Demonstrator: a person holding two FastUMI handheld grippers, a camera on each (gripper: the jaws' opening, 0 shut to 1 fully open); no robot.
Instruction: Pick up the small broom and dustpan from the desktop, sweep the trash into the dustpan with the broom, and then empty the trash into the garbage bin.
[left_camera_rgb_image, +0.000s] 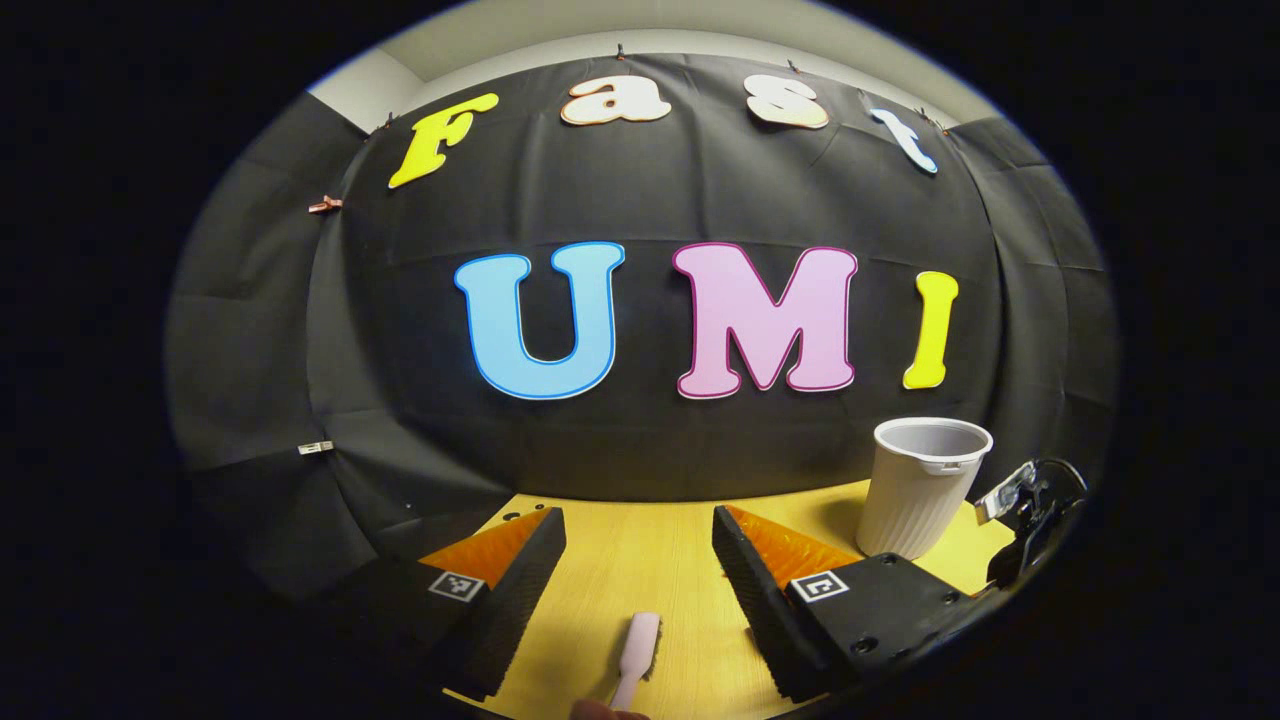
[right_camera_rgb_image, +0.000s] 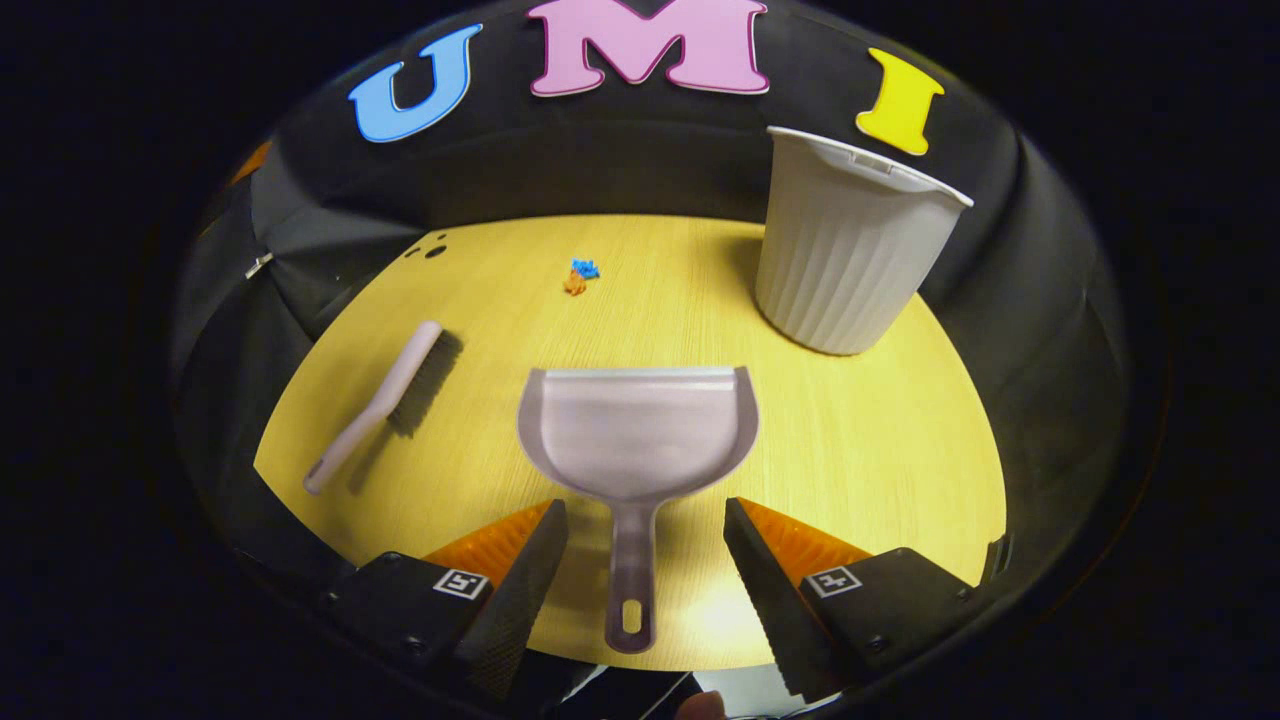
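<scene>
- Left gripper view: one left gripper (left_camera_rgb_image: 638, 560) hangs above the desk (left_camera_rgb_image: 640, 560), its two fingers spread wide with nothing between them.
- One broom (left_camera_rgb_image: 636, 658) lies on the desk below the gap between those fingers; just its pale end shows at the bottom edge.
- One bin (left_camera_rgb_image: 920, 487) stands upright on the desk, to the right of the broom and farther back, near the booth wall.
- A dark piece of gear with a metal clip (left_camera_rgb_image: 1030, 500) sits just right of the bin; I cannot tell what it is.
- Right gripper view: one right gripper (right_camera_rgb_image: 645, 560) is released, fingers apart on either side of the dustpan handle, touching nothing.
- One dustpan (right_camera_rgb_image: 637, 435) lies flat on the desk (right_camera_rgb_image: 880, 450), mouth facing away, left of and nearer than the bin (right_camera_rgb_image: 850, 245).
- One broom (right_camera_rgb_image: 385, 402) lies well left of the bin, bristles turned toward the dustpan.
- Two bits of trash (right_camera_rgb_image: 579, 277), one blue and one orange, lie touching, left of the bin and beyond the dustpan.
</scene>
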